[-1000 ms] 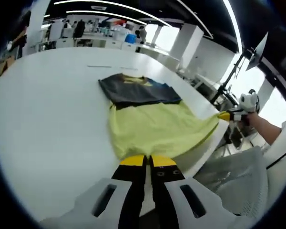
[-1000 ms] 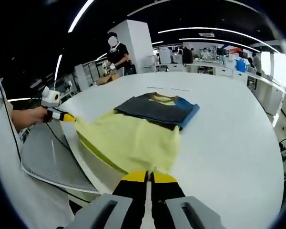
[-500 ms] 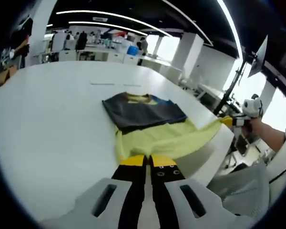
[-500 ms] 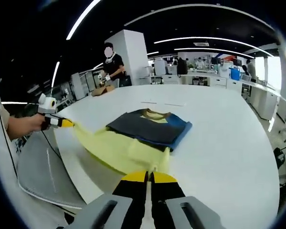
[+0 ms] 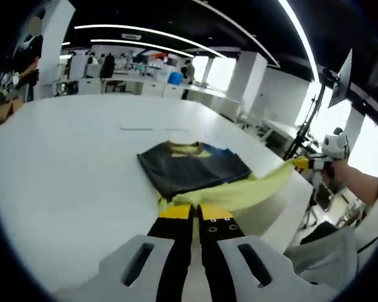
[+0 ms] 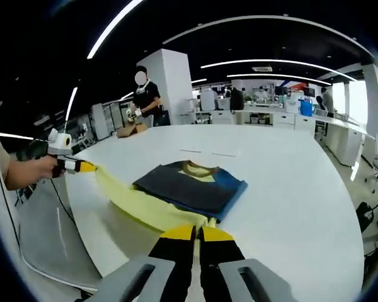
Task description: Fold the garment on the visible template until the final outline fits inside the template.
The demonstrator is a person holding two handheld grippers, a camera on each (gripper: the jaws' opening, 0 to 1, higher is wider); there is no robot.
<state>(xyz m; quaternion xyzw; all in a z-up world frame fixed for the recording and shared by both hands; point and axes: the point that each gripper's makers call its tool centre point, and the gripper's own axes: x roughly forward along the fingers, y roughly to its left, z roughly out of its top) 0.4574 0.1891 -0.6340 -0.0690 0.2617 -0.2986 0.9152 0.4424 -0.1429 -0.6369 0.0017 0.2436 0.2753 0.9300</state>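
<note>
Left gripper view: the white desk (image 5: 63, 163) fills the left and middle ground. On it lies the garment (image 5: 192, 170), its far part folded flat with a dark grey face, a yellow collar and a blue sleeve edge at the right. The near part is the yellow hem (image 5: 239, 194), lifted off the desk and stretched as a taut band. The left gripper (image 5: 196, 212) has its yellow-tipped jaws closed on one corner of that hem at the bottom centre. Further right, the right gripper (image 5: 300, 163) holds the other corner beyond the desk edge, with a hand (image 5: 340, 171) behind it. Two thin marks on the desk (image 5: 152, 129) lie beyond the garment; whether they belong to a template I cannot tell.

Right gripper view: at the far left a hand (image 6: 26, 171) holds the left gripper (image 6: 85, 167), pinched on the end of the yellow hem (image 6: 135, 204). The hem runs from there down to the right gripper (image 6: 196, 233), whose jaws are shut on the other corner. The folded dark part of the garment (image 6: 192, 189) rests flat on the desk (image 6: 290, 201), just behind the raised band. A person in dark clothes (image 6: 145, 97) stands at the far side of the desk, upper left. Office benches and ceiling light strips lie behind.
</note>
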